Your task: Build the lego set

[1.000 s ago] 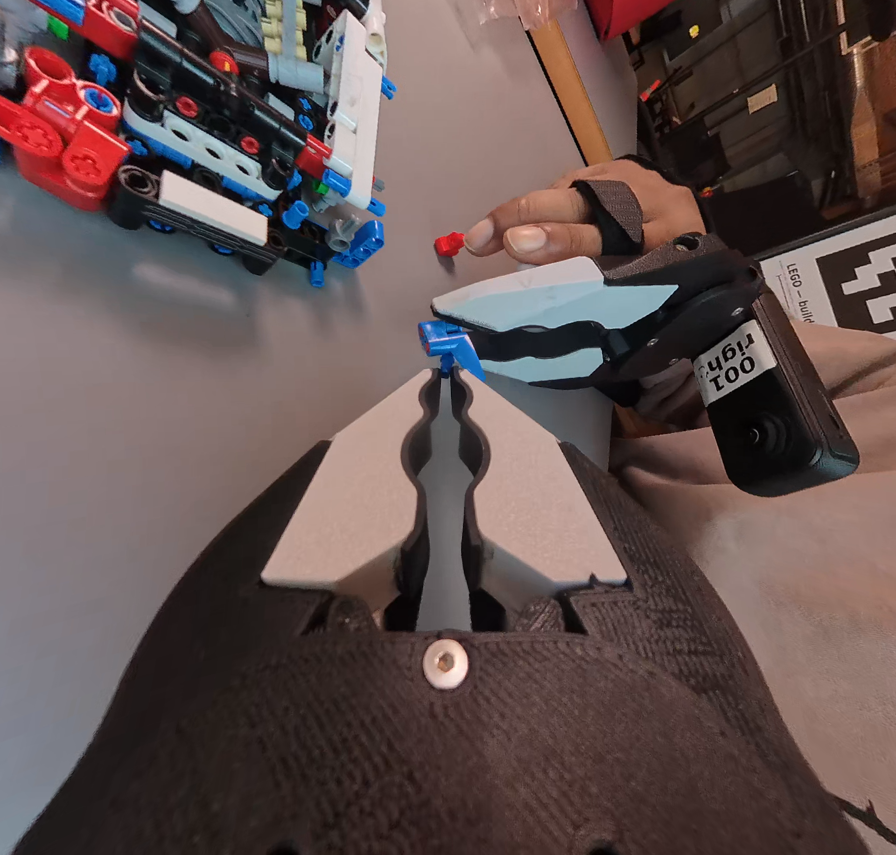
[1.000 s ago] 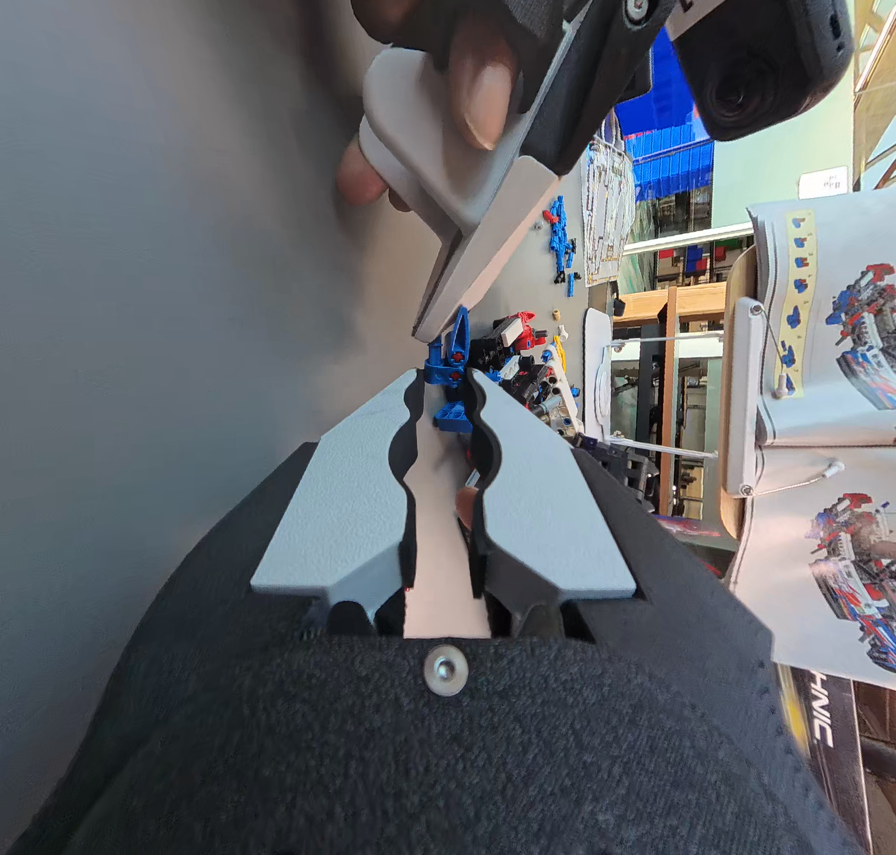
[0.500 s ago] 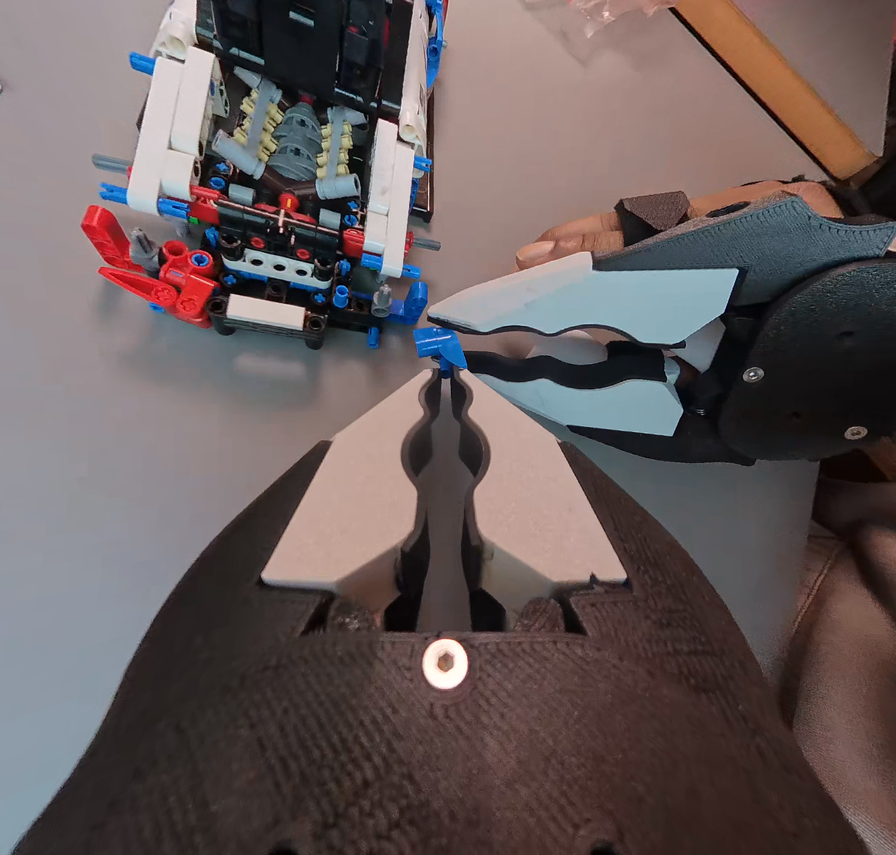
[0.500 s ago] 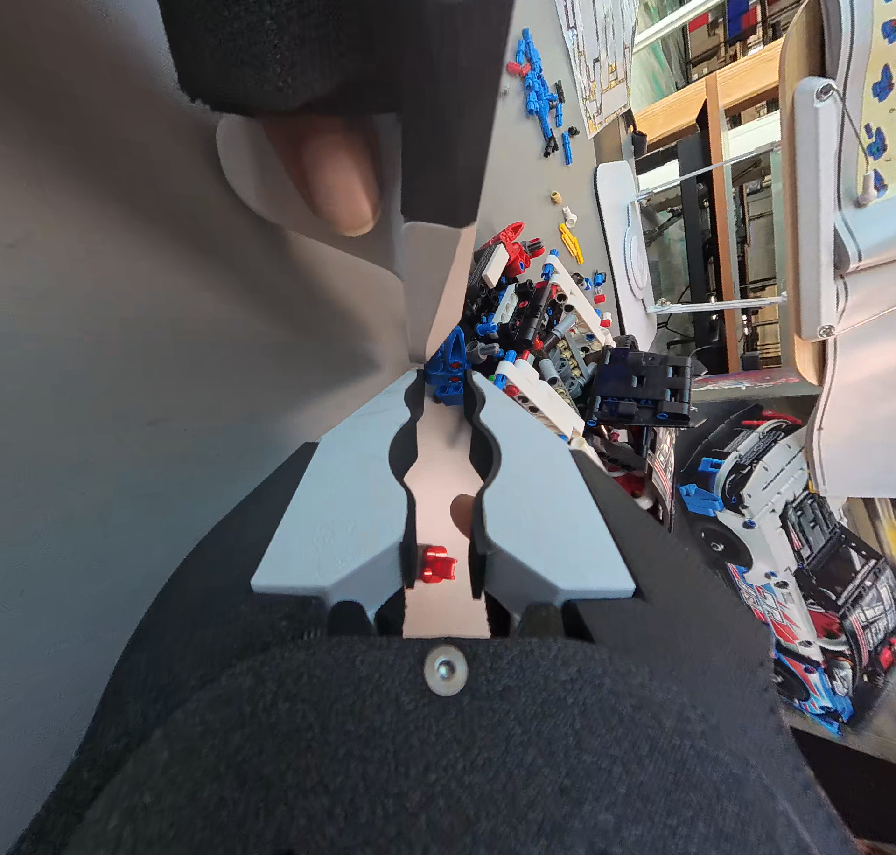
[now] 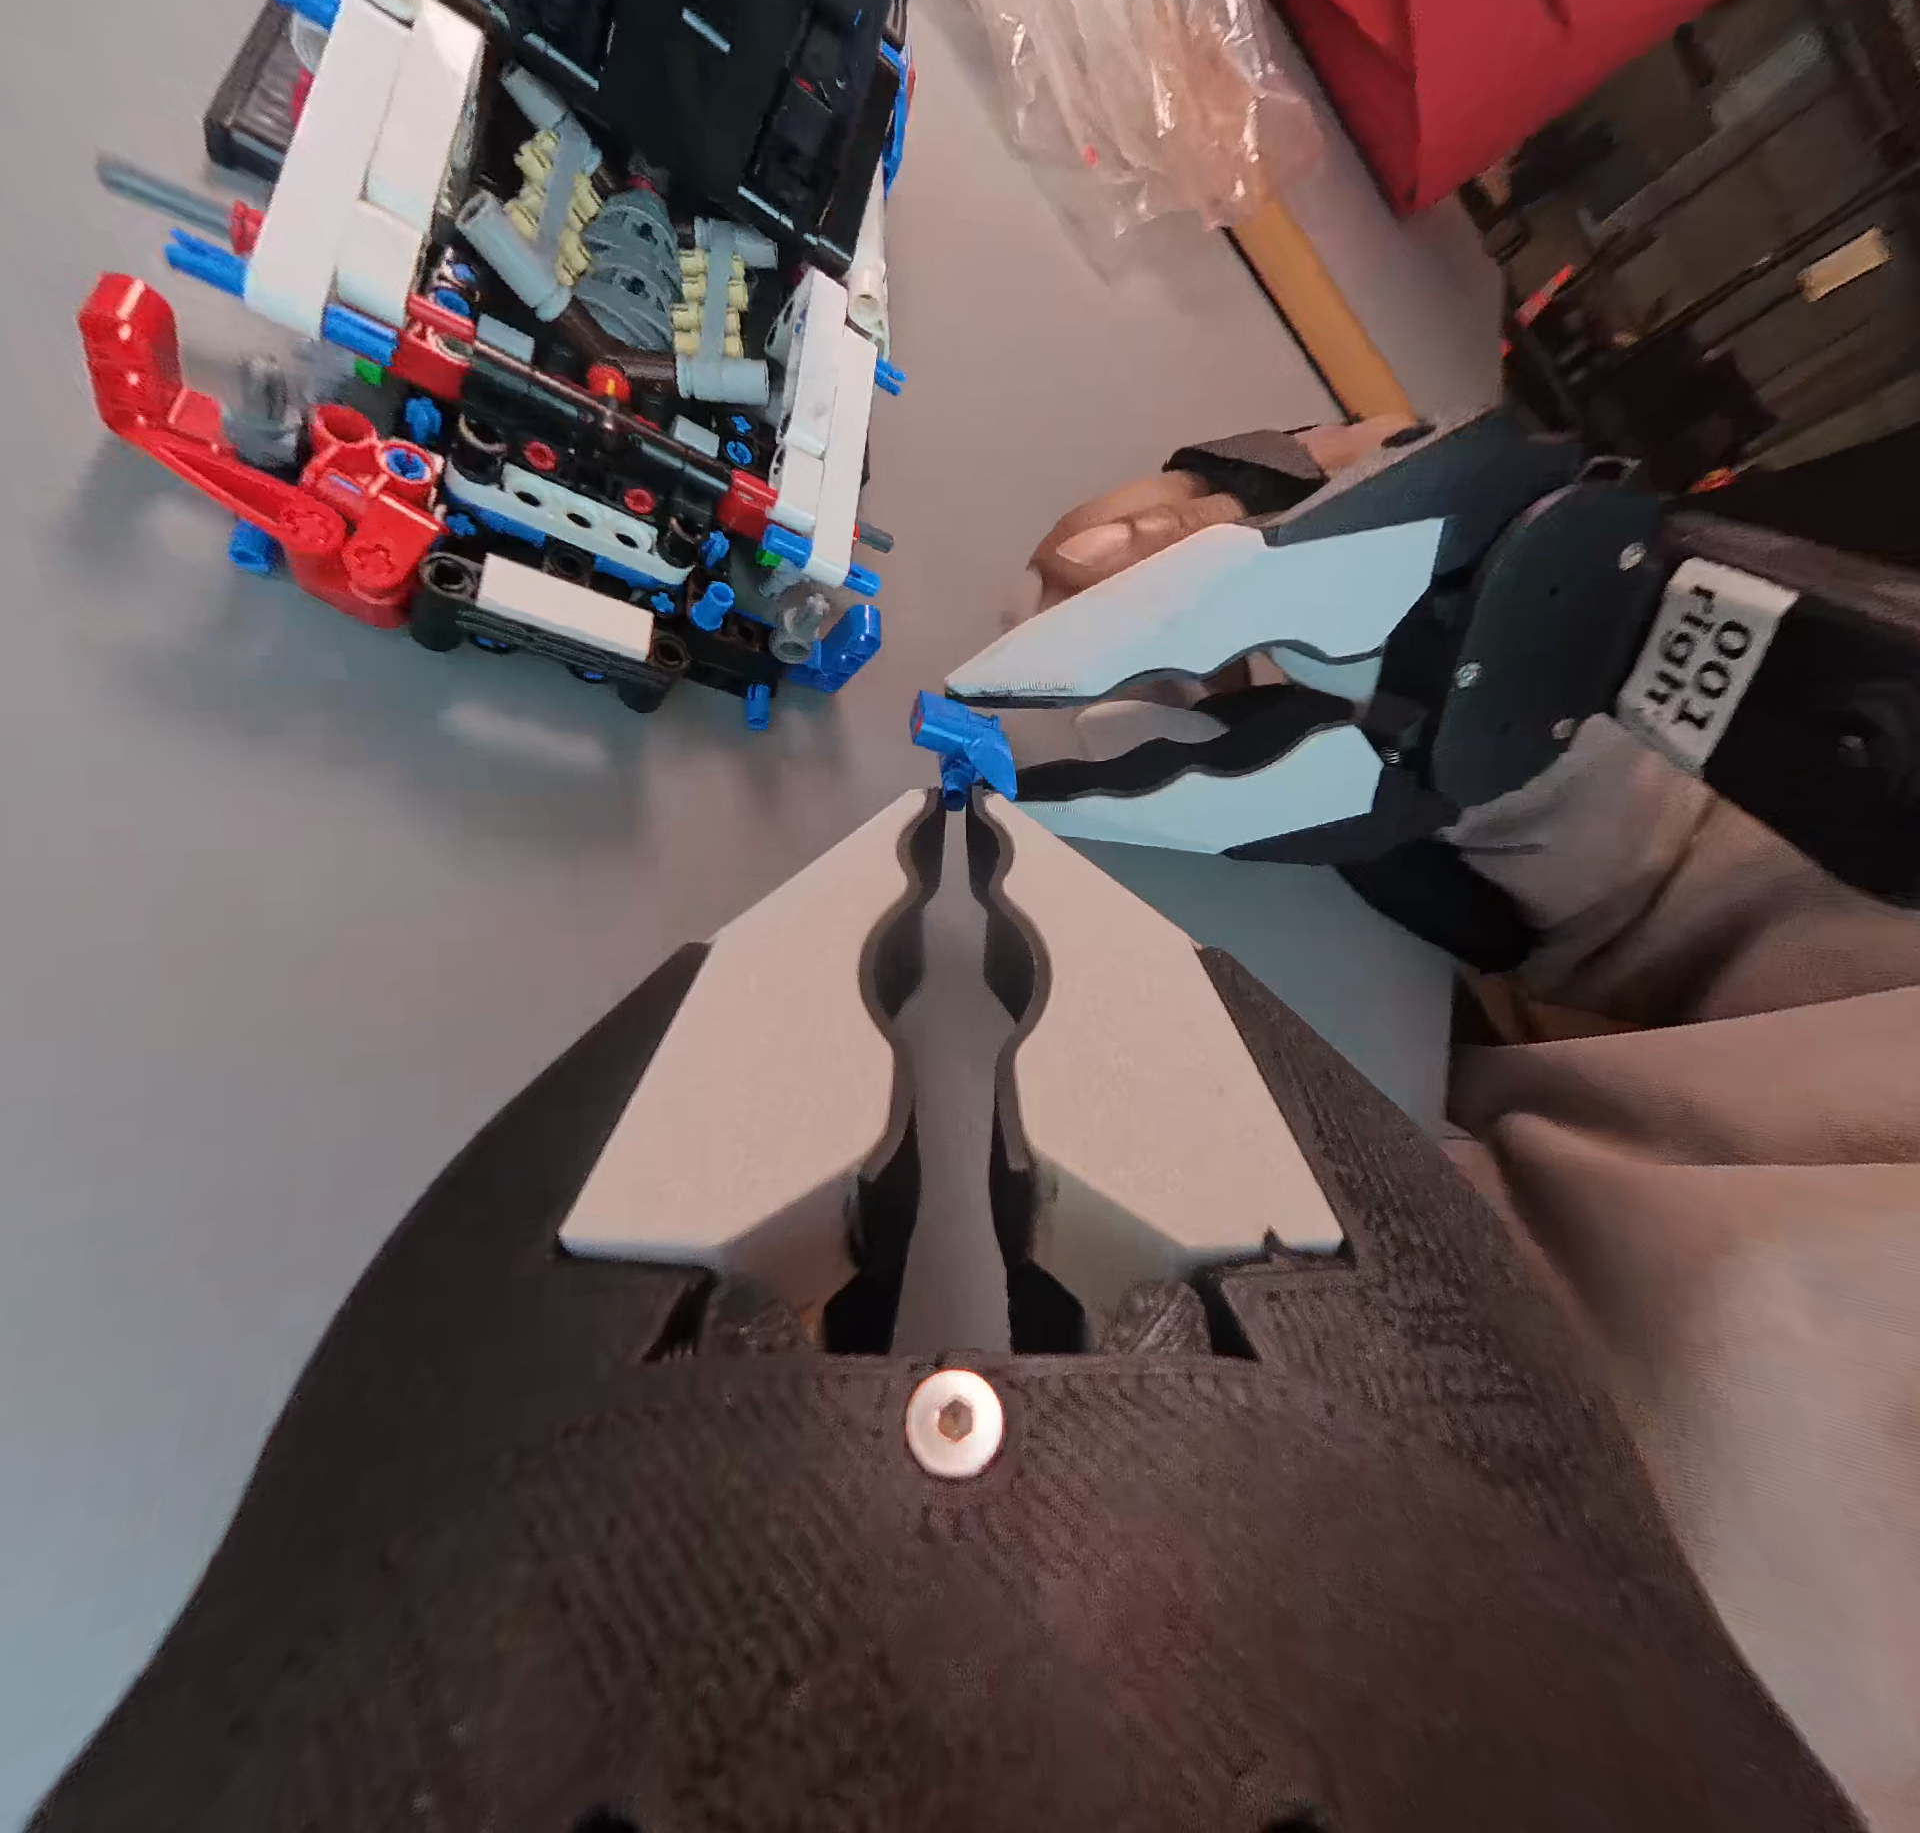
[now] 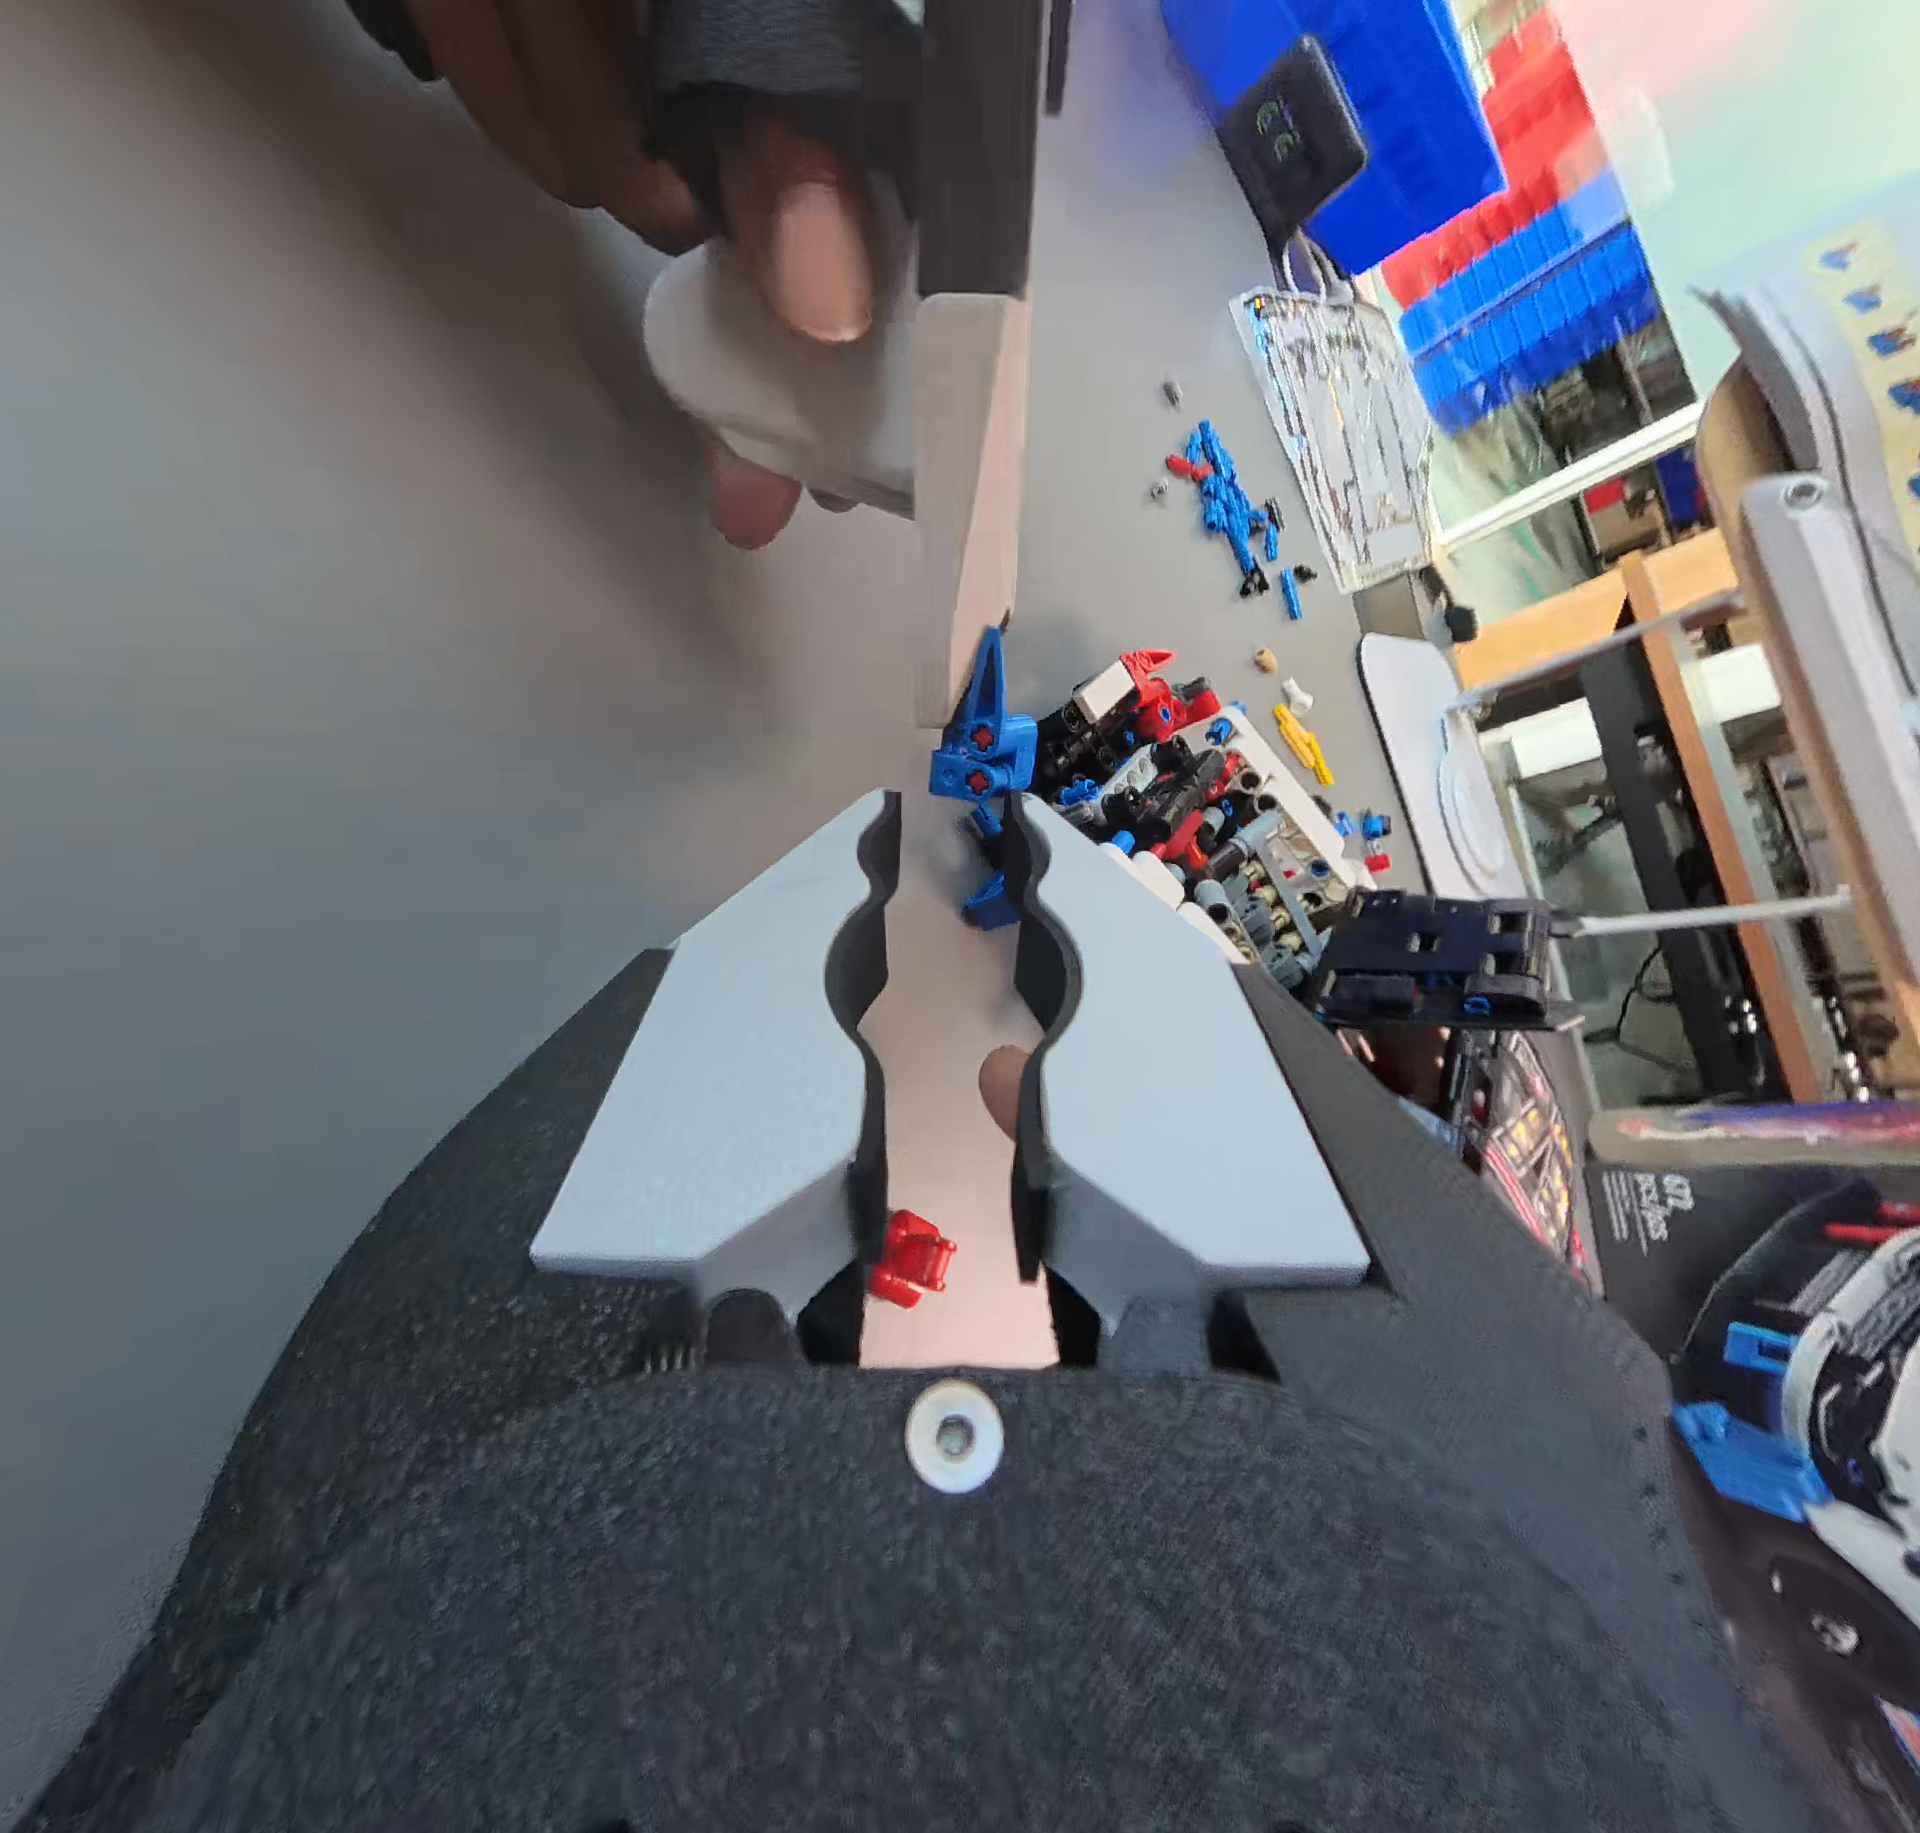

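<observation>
A small blue lego piece is held above the grey table, between the two grippers. My left gripper is shut on its thin lower end. My right gripper comes in from the right and its fingertips close on the piece's body. In the right wrist view the piece sits just past my right gripper's tips, with the left gripper's finger coming down onto it. The part-built lego car stands just behind on the left. A small red piece lies on the table under the right gripper.
A clear plastic bag and a red box lie at the table's far edge. Loose blue parts, a yellow piece, a black sub-assembly and the printed set box lie beyond the car. Less than 4 cm separates the two grippers' tips.
Both grippers have stayed joined on the blue piece while turning and shifting together. The car has come closer in the left wrist view, and the red piece has come under the right gripper.
</observation>
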`<action>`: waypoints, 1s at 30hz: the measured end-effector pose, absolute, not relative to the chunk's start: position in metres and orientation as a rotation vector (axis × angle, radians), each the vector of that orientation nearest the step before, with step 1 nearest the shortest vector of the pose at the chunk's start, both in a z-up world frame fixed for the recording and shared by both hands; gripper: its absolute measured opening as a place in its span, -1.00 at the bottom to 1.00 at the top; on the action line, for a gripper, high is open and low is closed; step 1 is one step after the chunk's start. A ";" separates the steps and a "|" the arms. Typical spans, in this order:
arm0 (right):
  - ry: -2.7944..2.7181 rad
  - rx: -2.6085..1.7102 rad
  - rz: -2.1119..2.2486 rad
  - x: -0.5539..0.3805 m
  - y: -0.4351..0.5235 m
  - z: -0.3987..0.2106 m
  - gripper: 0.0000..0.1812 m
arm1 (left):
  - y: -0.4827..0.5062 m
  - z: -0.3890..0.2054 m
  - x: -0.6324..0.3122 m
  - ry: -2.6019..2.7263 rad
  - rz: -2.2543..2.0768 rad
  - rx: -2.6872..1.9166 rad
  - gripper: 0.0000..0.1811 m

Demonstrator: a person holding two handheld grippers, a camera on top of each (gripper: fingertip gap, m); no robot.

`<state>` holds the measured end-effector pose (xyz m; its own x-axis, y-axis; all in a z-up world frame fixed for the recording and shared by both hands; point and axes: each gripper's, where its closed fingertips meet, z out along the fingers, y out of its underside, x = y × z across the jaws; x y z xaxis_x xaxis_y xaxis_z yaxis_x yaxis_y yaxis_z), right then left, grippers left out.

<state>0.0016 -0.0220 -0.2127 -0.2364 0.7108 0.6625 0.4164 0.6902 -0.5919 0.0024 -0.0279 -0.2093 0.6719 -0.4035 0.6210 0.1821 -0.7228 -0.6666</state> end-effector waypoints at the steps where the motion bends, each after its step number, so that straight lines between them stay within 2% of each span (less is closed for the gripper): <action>1: -1.881 -0.829 0.372 0.003 -0.025 -0.211 -0.84 | -0.029 -0.207 0.001 0.141 -1.079 -2.138 -0.98; 5: -1.830 -0.739 0.355 0.000 -0.028 -0.199 -0.94 | -0.034 -0.198 0.002 0.136 -1.211 -2.086 -0.98; 13: -1.784 -0.722 0.478 0.001 -0.038 -0.185 -0.92 | -0.041 -0.179 0.007 0.106 -1.401 -1.987 -0.99; 20: -1.726 -0.874 0.836 0.005 -0.048 -0.167 -0.72 | -0.053 -0.159 0.015 0.137 -1.601 -1.868 -0.99; 24: -1.701 -0.879 0.933 0.007 -0.054 -0.158 -0.84 | -0.059 -0.154 0.021 0.195 -1.640 -1.838 -0.99; 30: -1.715 -0.879 0.952 0.011 -0.053 -0.156 -0.87 | -0.060 -0.151 0.021 0.232 -1.622 -1.826 -1.00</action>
